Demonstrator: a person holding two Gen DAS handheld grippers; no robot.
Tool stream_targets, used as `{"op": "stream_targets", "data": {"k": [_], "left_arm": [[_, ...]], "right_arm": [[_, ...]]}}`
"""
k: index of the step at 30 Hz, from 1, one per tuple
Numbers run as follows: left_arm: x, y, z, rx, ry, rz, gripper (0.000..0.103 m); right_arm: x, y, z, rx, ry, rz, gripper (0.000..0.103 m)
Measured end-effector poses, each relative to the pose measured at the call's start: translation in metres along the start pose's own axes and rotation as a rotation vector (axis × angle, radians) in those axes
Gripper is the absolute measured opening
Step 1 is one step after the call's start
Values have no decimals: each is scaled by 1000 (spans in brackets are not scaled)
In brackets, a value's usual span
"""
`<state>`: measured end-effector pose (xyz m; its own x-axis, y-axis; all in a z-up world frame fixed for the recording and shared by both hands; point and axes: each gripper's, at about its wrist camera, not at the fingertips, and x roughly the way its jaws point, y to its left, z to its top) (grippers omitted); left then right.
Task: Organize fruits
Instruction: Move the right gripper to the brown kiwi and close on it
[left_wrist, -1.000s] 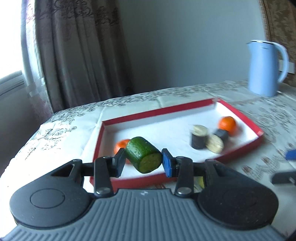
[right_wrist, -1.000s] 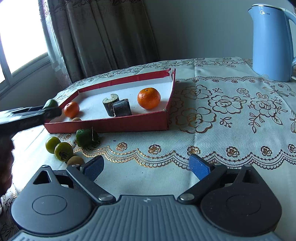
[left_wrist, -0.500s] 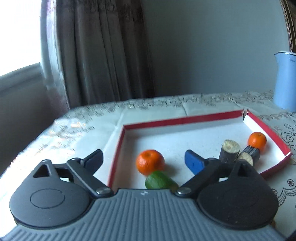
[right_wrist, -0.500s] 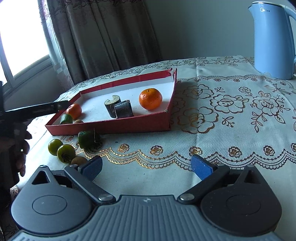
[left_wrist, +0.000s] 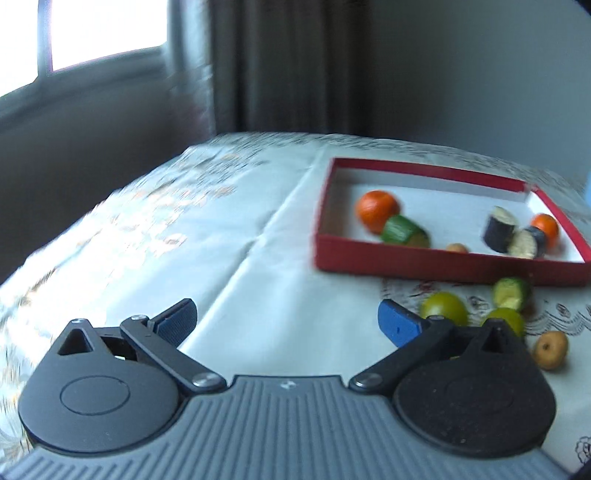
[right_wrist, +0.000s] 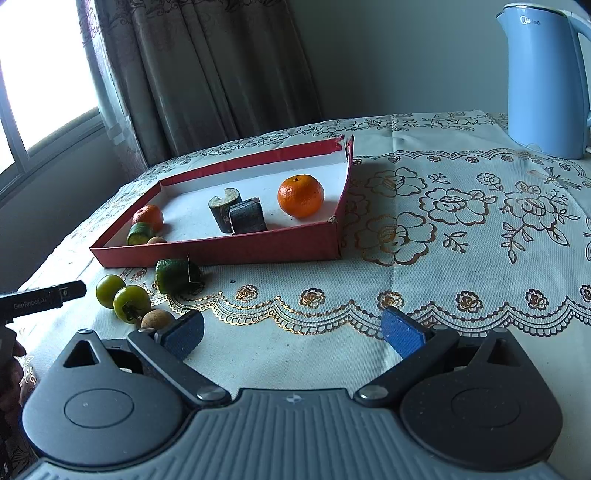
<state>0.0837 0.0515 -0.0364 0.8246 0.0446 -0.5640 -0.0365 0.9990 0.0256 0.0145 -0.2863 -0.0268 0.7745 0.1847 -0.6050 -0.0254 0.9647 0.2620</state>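
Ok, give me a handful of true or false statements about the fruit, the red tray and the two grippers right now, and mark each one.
1. The green cucumber piece lies inside the red tray. True.
2. The left gripper holds a tangerine. False: its jaws have just been opening and nothing is between them.
3. Two green round fruits sit on the tablecloth outside the tray. True.
4. The blue kettle stands inside the tray. False: it stands on the tablecloth, apart from it.
5. The right gripper is open and empty. True.
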Motion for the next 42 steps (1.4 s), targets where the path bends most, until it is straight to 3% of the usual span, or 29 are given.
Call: {"op": "stream_targets", "data": {"k": [7, 17, 31, 34, 36, 40, 42], "left_arm": [[9, 27, -3, -158, 64, -18, 103], [-1, 14, -4, -79, -1, 18, 103], [-1, 22, -4, -132, -7, -26, 103], [0, 24, -3, -142, -2, -30, 103], [0, 25, -4, -149, 0, -33, 103], [0, 25, -3, -155, 3, -38, 103], [0, 25, -3, -156, 5, -39, 103]], "right_arm": [[-1, -1, -1, 3, -5, 5, 103], [-7, 14, -4, -86, -32, -6, 103], [-3, 85, -6, -403, -32, 54, 101], [4, 99, -5, -472, -10, 56, 90], [11, 102, -5, -487, 12, 59, 71], [22, 100, -6, -479, 52, 72, 58], [26, 99, -6, -474, 68, 84, 56]]}}
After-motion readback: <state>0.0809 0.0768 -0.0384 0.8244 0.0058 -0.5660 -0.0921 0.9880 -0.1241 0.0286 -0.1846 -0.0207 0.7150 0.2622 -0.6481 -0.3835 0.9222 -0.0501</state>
